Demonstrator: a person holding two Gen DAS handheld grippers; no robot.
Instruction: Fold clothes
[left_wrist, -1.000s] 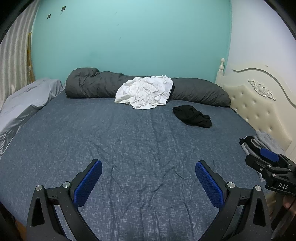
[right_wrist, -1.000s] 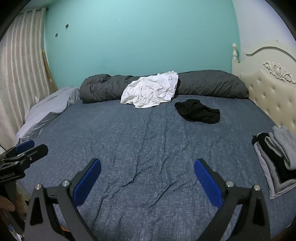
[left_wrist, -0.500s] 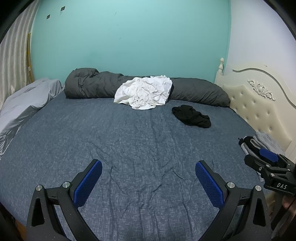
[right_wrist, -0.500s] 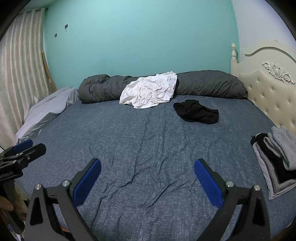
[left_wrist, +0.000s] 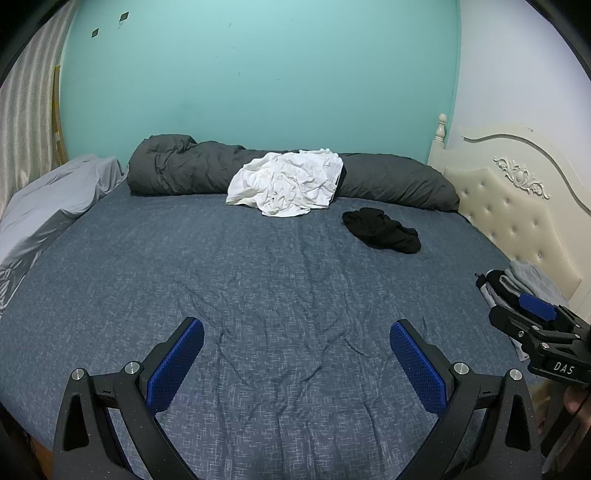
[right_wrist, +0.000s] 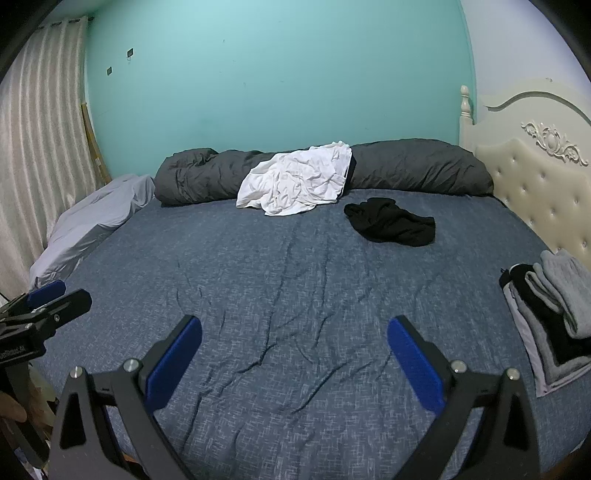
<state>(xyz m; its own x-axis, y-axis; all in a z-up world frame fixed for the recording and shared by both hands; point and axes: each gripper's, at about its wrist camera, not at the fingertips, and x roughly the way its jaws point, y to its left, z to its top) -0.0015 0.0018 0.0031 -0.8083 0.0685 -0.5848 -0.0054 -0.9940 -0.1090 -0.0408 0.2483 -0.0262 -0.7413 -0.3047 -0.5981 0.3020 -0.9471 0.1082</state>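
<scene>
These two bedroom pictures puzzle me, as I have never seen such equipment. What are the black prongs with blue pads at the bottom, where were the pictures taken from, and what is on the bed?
The prongs are two hand-held grippers; a person carries one in each hand, and each has a camera looking forward along its fingers. One picture comes from the left gripper, the other from the right gripper. Both are open and hold nothing.

They face a bed with a blue sheet. At its far side, a crumpled white garment lies against a rolled dark grey duvet. A crumpled black garment lies on the sheet nearby. A stack of folded clothes sits by the cream headboard.
</scene>
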